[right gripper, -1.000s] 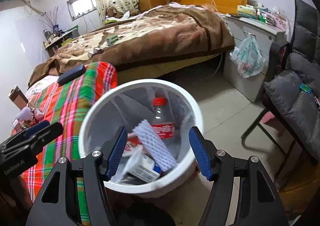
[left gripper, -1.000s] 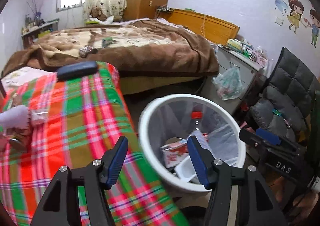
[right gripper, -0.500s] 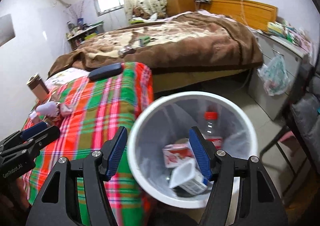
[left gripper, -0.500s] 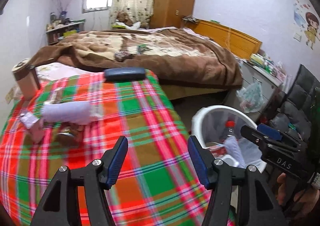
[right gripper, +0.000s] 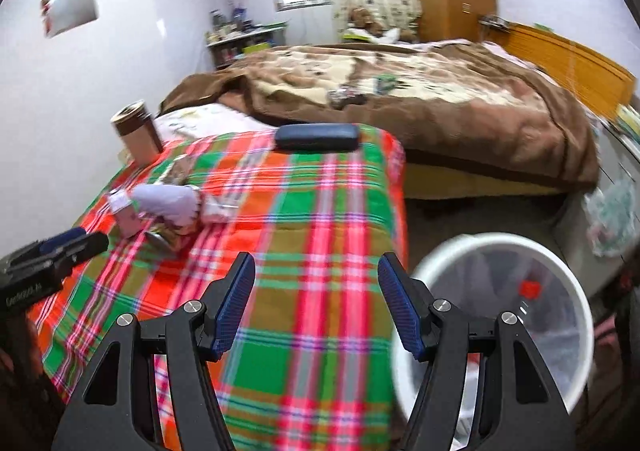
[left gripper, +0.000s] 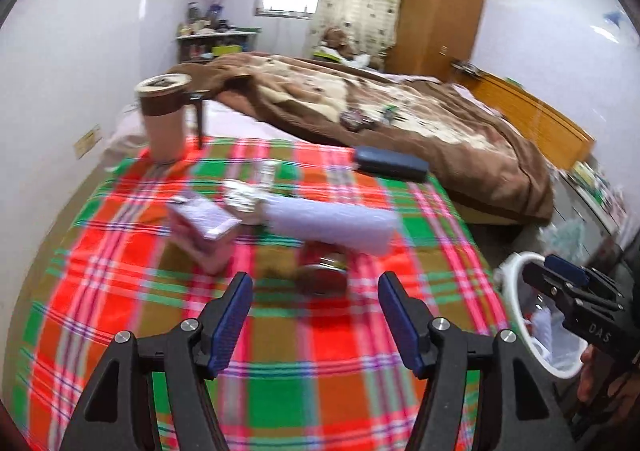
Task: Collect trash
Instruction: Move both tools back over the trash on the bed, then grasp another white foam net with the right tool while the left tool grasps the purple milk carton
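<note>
We hold the left hand-held gripper (left gripper: 314, 315) over the plaid desk (left gripper: 304, 403) with nothing between its jaws, which are opening; the right hand-held gripper (right gripper: 316, 303) is likewise open and empty, between the desk edge and the bin (right gripper: 420, 279). The remaining trash sits in a cluster on the desk just ahead of the left jaws: a foam sleeve (left gripper: 332, 221), a pink carton (left gripper: 204, 223) and a can (left gripper: 322, 275), all touching or nearly so. We judge the main risk to be a crowded grasp: closing on one item may drag or tip its neighbour, and the round can may roll toward the desk edge. The dark case (left gripper: 390, 165) and the cup (left gripper: 164, 117) could be swept up by mistake. The left view shows the cluster closely; the right view alone shows the bin's interior, with a red cap (right gripper: 530, 287) inside.
</note>
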`<state>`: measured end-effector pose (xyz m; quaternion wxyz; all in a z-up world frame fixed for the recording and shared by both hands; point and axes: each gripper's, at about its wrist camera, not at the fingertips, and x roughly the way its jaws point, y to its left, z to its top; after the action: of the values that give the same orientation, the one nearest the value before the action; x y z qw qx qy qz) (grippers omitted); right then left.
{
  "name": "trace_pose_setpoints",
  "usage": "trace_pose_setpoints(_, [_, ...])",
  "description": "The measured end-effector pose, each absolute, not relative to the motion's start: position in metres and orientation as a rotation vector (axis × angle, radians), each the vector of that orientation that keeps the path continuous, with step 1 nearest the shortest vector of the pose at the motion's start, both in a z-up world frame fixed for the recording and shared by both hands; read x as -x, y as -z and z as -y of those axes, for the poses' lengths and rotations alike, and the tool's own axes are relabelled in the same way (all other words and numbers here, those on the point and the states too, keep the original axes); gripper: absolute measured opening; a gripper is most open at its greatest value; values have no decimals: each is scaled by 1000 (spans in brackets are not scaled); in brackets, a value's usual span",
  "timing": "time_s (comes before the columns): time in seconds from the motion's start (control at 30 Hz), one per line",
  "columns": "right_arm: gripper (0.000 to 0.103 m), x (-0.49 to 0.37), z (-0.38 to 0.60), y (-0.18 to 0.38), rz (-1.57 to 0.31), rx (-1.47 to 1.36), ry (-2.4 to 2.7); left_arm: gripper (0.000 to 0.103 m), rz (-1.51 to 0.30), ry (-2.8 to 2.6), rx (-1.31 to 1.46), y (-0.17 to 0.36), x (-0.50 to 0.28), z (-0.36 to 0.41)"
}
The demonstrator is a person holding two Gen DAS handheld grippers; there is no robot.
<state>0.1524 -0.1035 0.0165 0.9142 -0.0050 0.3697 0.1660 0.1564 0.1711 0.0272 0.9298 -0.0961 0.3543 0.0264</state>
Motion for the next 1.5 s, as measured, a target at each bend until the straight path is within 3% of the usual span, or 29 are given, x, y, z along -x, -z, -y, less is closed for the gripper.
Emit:
trace_pose_setpoints(0.5, [65, -192, -15, -22, -708, 189, -634, 67, -746, -152, 311, -6, -191, -272])
trace_pose_setpoints(0.9, [65, -209, -54, -2, -781, 305, -732, 69, -782, -143, 335, 2, -232, -285])
trace_pose_setpoints(1.17, [65, -210, -43, 0, -831, 214, -710, 69, -834, -138, 387, 20, -257, -287])
trace_pose_setpoints(1.3, [37, -210, -37, 4, -845, 156, -691, 69, -837, -156, 378, 24, -263, -283])
trace_pose_setpoints(1.37, [31, -210, -34, 6, -850, 131, -688, 69, -840, -156, 374, 26, -266, -282])
trace_pose_setpoints(1.5, [27, -211, -30, 9, -849, 86, -672, 69, -861, -170, 352, 33, -271, -277])
